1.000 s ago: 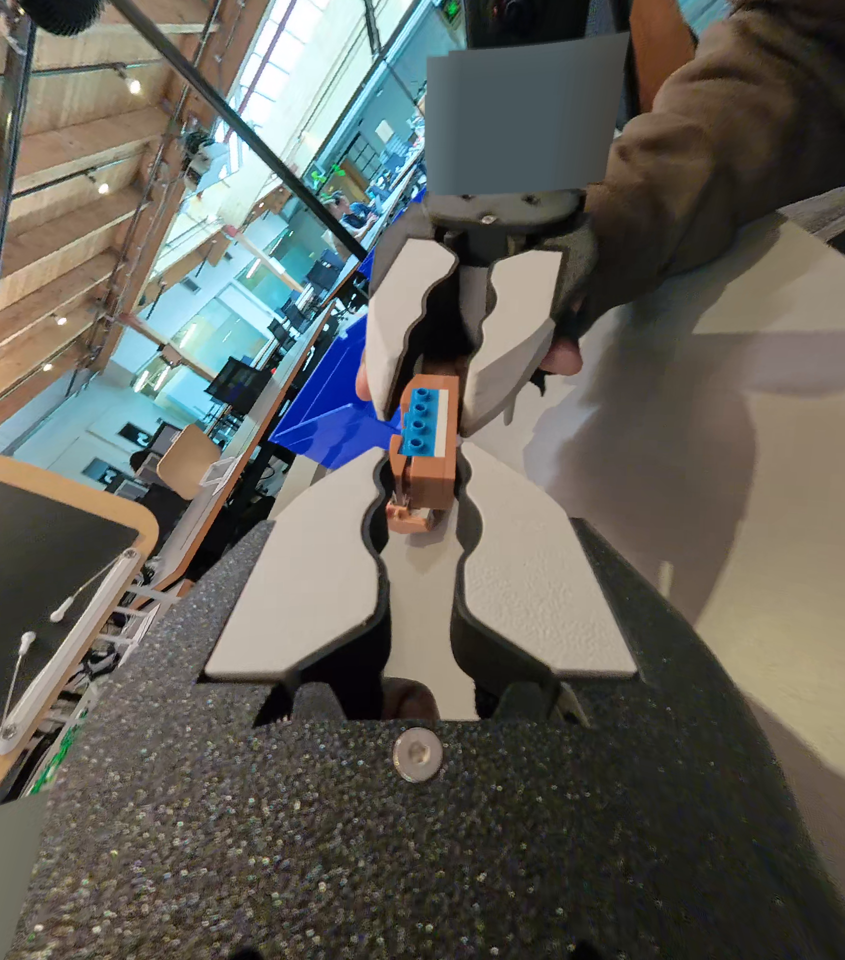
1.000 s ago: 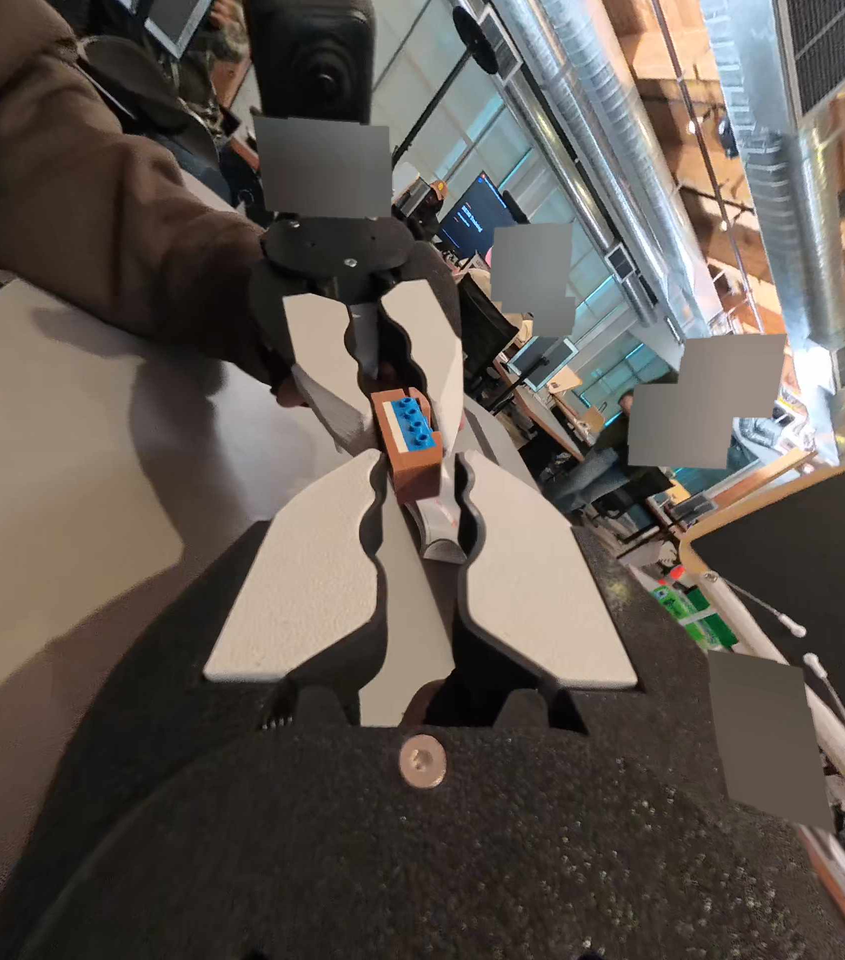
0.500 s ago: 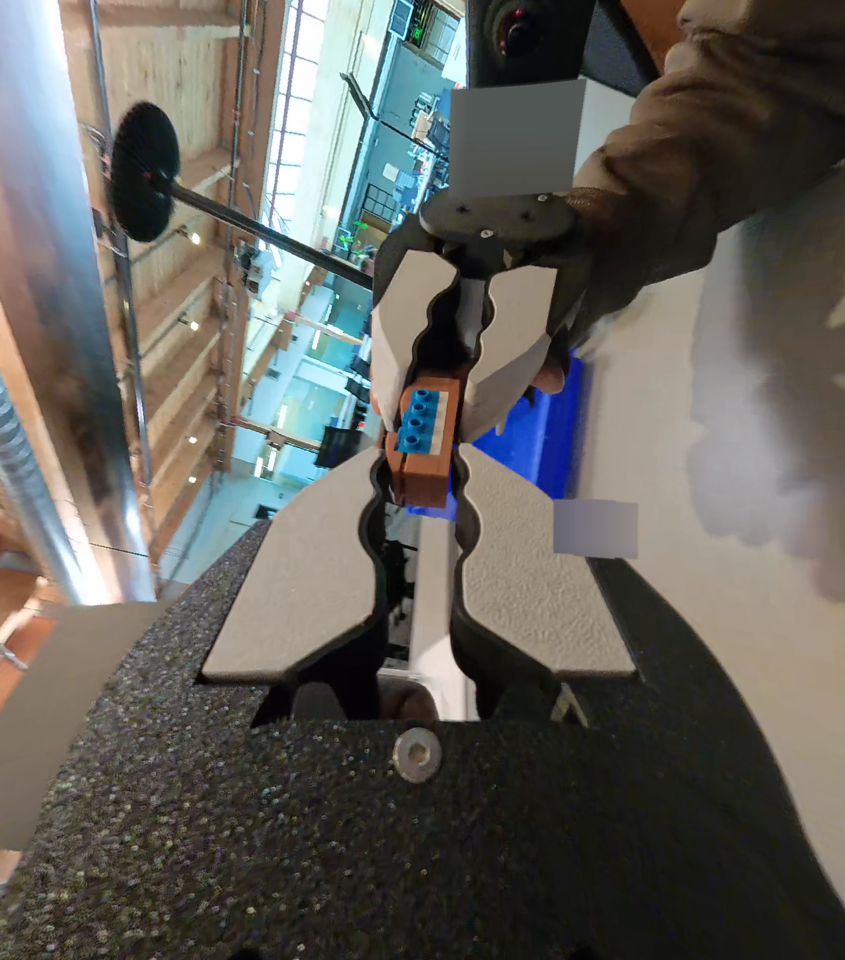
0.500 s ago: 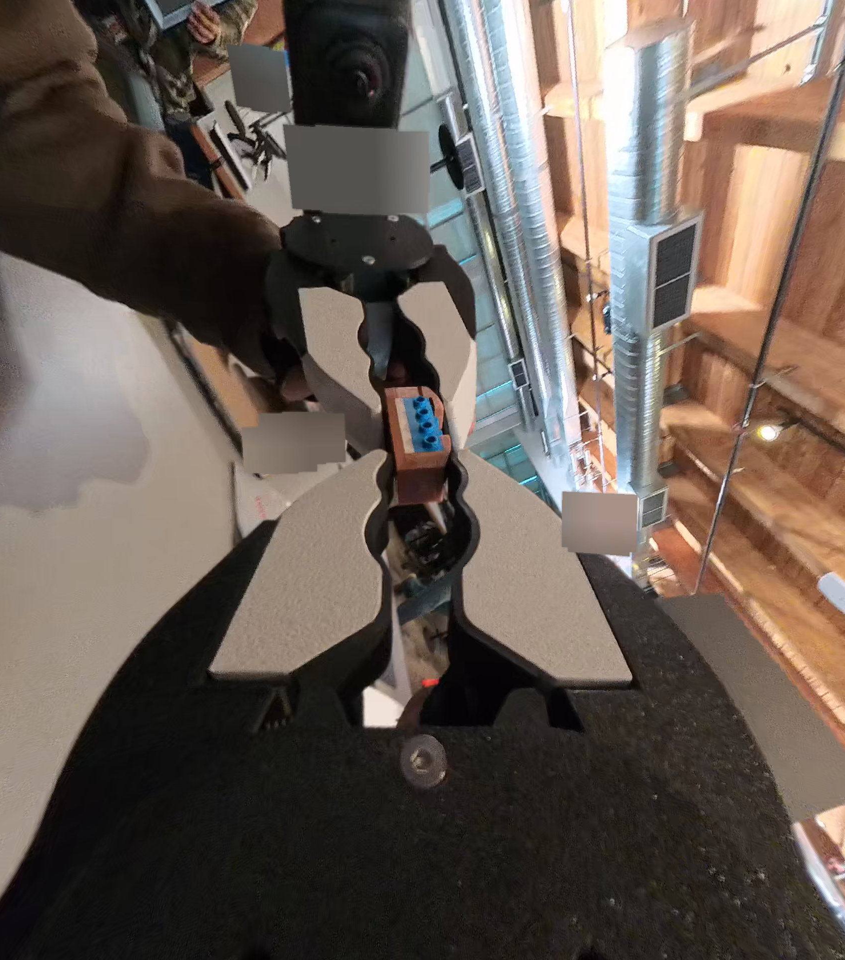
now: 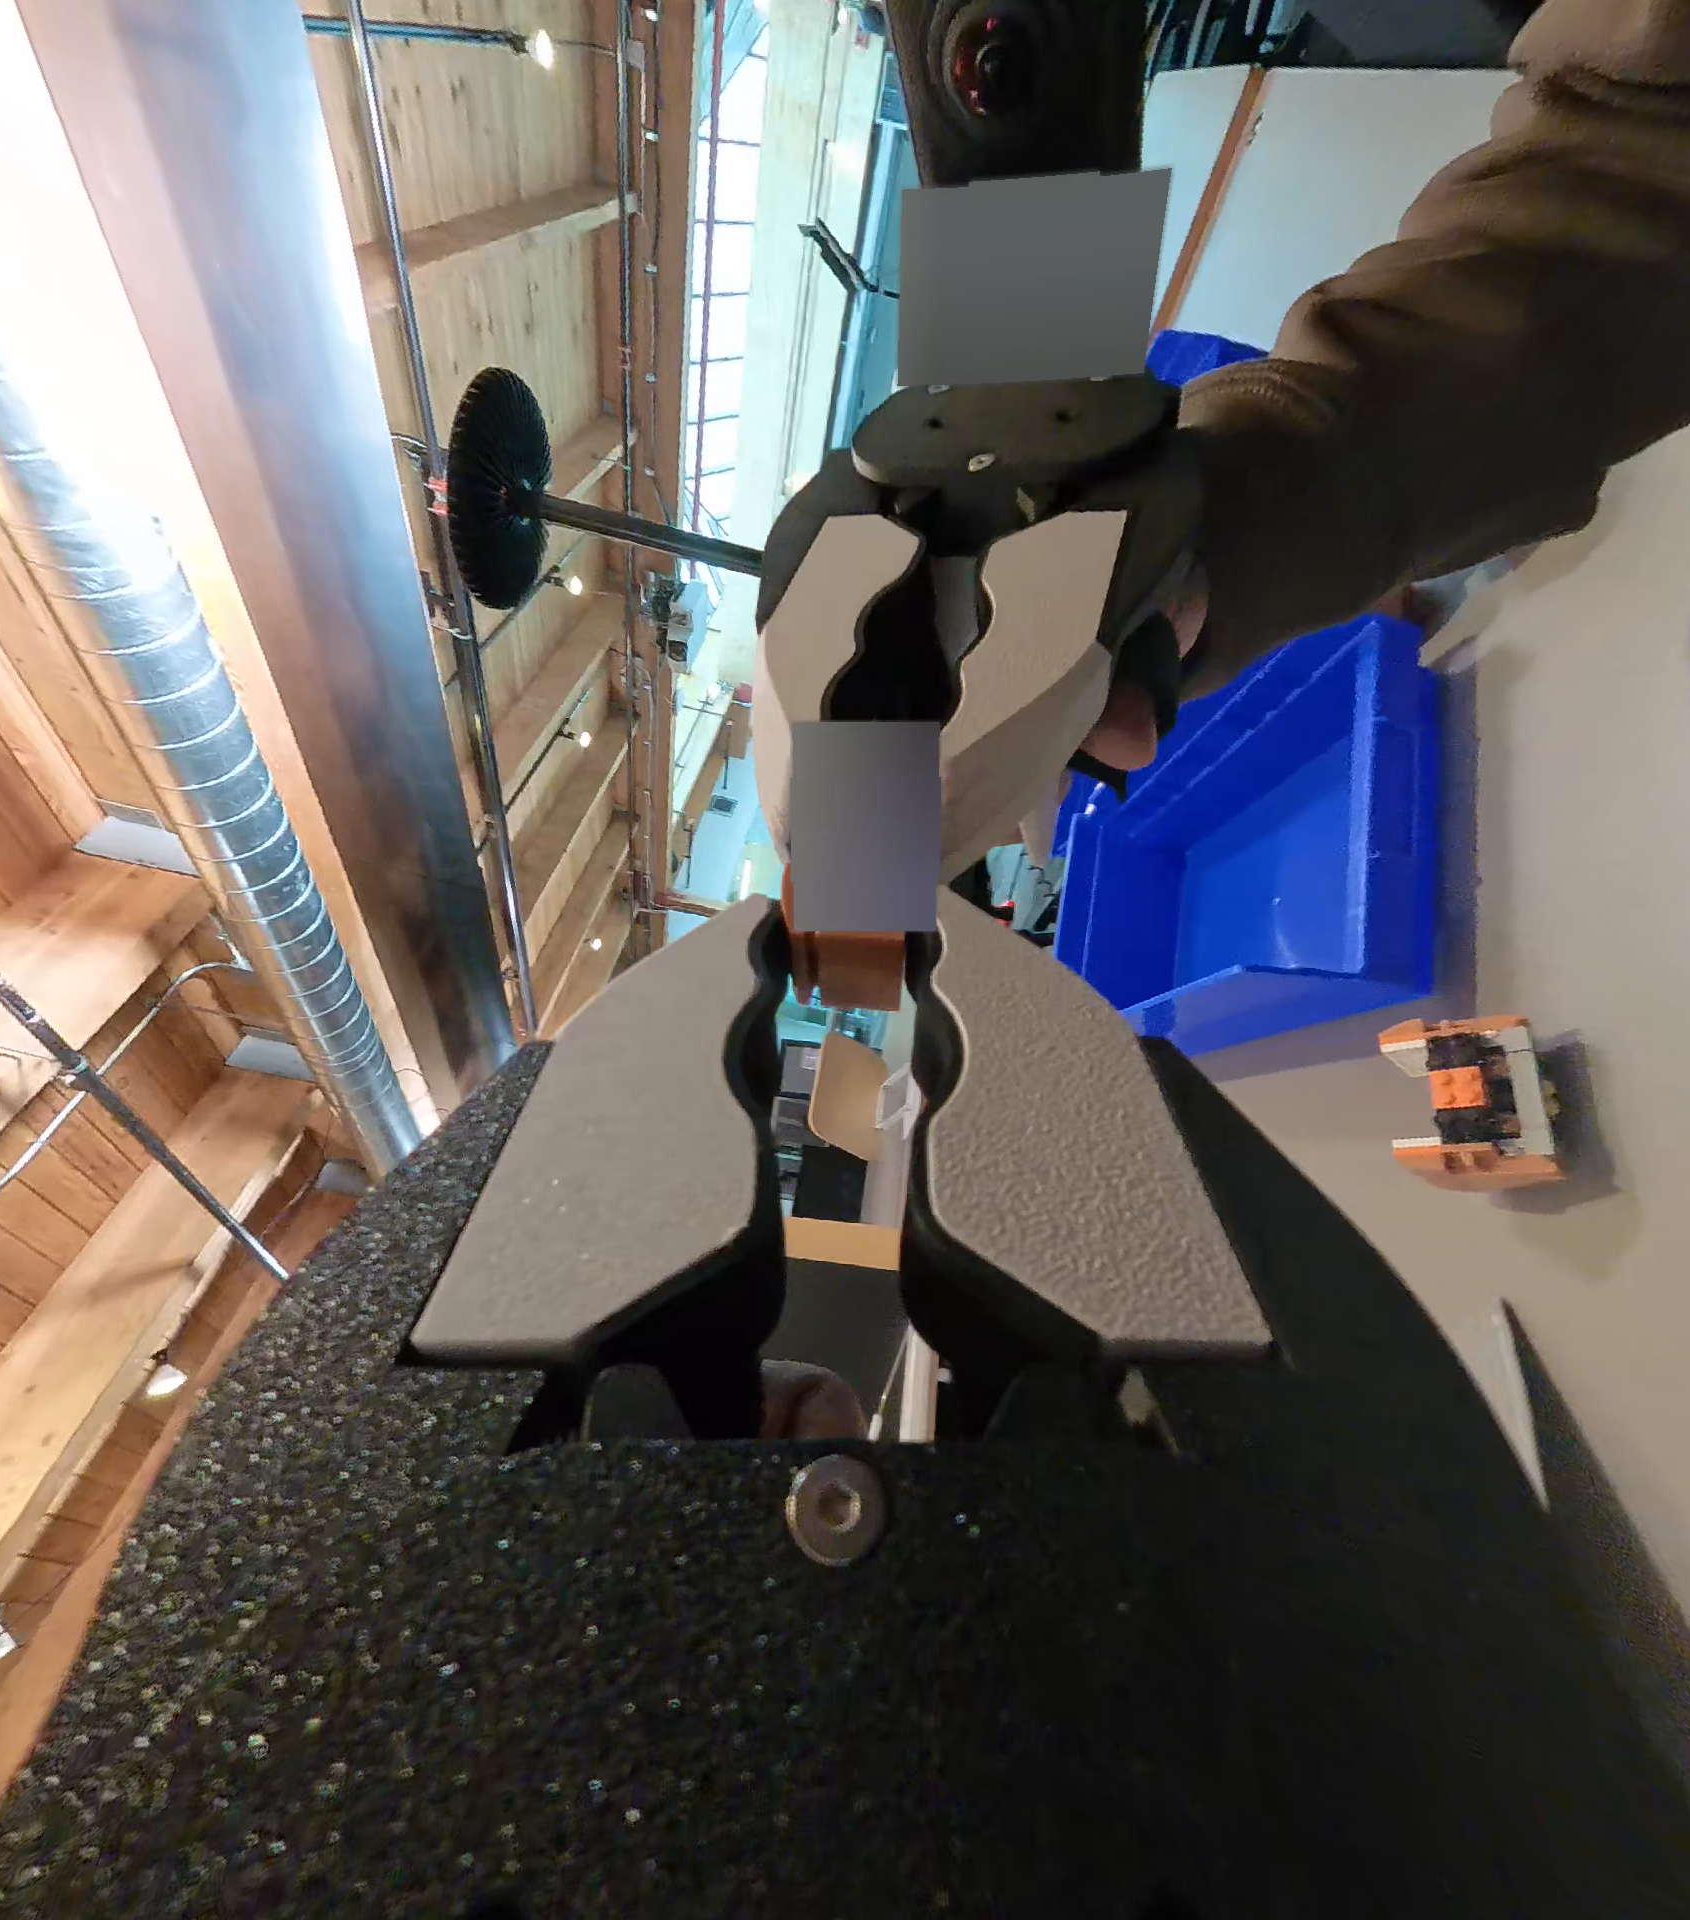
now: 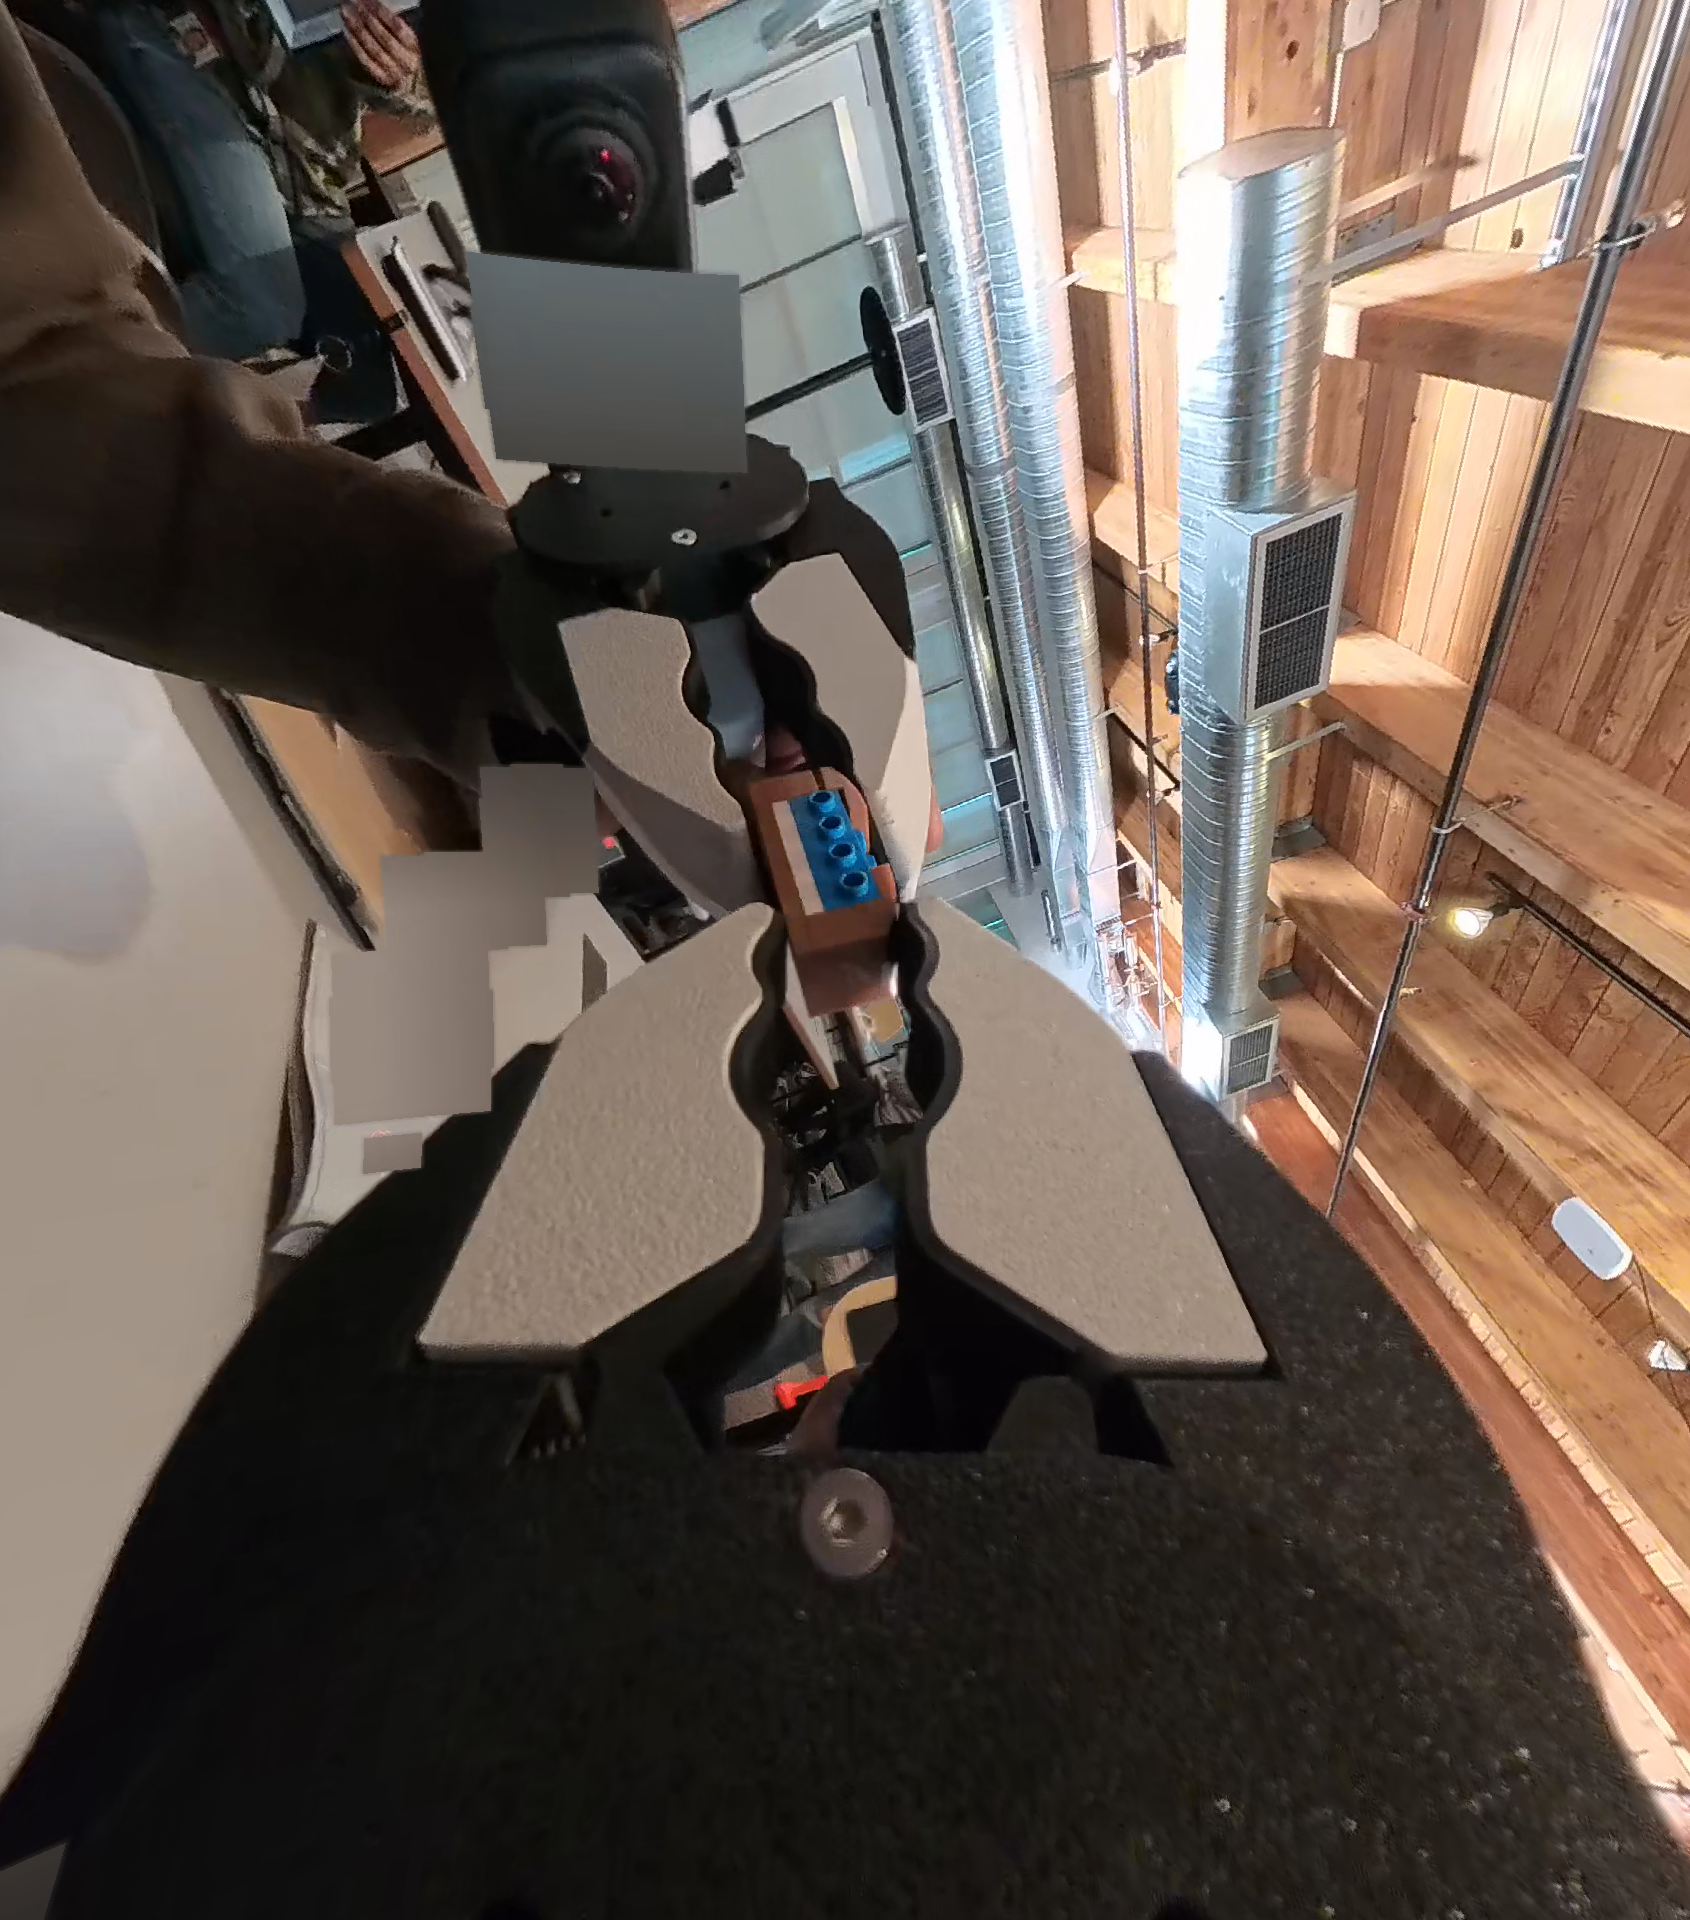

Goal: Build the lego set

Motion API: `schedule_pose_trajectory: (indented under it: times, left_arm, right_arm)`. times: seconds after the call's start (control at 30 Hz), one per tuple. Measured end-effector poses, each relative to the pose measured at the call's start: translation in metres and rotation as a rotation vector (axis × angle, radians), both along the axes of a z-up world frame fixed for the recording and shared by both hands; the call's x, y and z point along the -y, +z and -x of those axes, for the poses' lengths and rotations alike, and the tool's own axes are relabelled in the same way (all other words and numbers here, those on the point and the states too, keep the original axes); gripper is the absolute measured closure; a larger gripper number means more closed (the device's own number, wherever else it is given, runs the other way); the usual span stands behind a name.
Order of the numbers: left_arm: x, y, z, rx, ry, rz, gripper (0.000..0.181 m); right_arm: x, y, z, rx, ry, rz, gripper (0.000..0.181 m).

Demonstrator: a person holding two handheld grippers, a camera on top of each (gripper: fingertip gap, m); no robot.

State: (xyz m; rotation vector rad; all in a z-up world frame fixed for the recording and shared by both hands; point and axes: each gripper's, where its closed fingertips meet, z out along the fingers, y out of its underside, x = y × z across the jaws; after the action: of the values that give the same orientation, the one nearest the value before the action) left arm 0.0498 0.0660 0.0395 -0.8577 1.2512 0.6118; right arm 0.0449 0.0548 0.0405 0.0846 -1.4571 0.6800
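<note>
Both grippers face each other in the air and are shut on one small lego assembly [image 6: 833, 883], brown with a blue studded strip and a white stripe. My left gripper [image 5: 851, 951] holds its near end in the left wrist view, where a grey patch hides most of the assembly [image 5: 856, 961]. My right gripper [image 6: 836, 935] clamps its lower brown end in the right wrist view. The opposite gripper holds the far end in each view. A second partial build [image 5: 1469, 1107], orange, black and grey, lies on the grey table [image 5: 1651, 935].
A blue plastic bin [image 5: 1267, 831] stands on the table beyond the partial build. A person's brown sleeve [image 5: 1506, 343] reaches in behind the opposite gripper. Wooden ceiling beams and metal ducts [image 6: 1246, 644] fill the background. My left and right fingertips are right by each other.
Both grippers, still shut on the assembly, have rolled and tilted together, so the views swung from the table to the ceiling. The blue bin and the second build came into the left wrist view.
</note>
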Motion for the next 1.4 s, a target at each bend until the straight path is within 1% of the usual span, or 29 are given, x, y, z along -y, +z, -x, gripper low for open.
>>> schedule_pose_trajectory:
  times: [0.13,0.3,0.37,0.47,0.53,0.63,0.7,1.13,1.4]
  left_arm:
    - [-0.008,0.000,0.009,0.004,0.018,-0.038,0.160]
    - [-0.018,-0.008,0.018,0.014,0.029,-0.026,0.161]
    - [-0.021,-0.009,0.020,0.009,0.041,-0.030,0.160]
    - [-0.027,-0.007,0.023,0.016,0.077,-0.076,0.159]
    - [-0.031,-0.007,0.024,0.040,0.090,-0.061,0.158]
    - [-0.029,-0.002,0.024,0.053,0.077,-0.124,0.154]
    - [-0.028,-0.002,0.024,0.046,0.069,-0.138,0.153]
    - [-0.022,0.001,0.021,0.052,0.030,-0.173,0.158]
    - [-0.023,-0.002,0.022,0.055,0.037,-0.163,0.159]
  right_arm:
    - [-0.008,-0.002,0.009,0.012,-0.002,0.032,0.161]
    - [-0.019,-0.008,0.018,0.031,-0.009,0.064,0.162]
    - [-0.022,-0.009,0.019,0.026,-0.019,0.066,0.162]
    - [-0.028,-0.007,0.022,-0.004,-0.054,0.073,0.161]
    - [-0.032,-0.006,0.023,-0.006,-0.060,0.094,0.161]
    - [-0.033,-0.004,0.023,0.005,-0.030,0.145,0.162]
    - [-0.032,-0.005,0.023,0.014,-0.027,0.147,0.162]
    - [-0.027,-0.002,0.021,0.036,-0.044,0.152,0.161]
    - [-0.027,-0.004,0.022,0.044,-0.059,0.147,0.161]
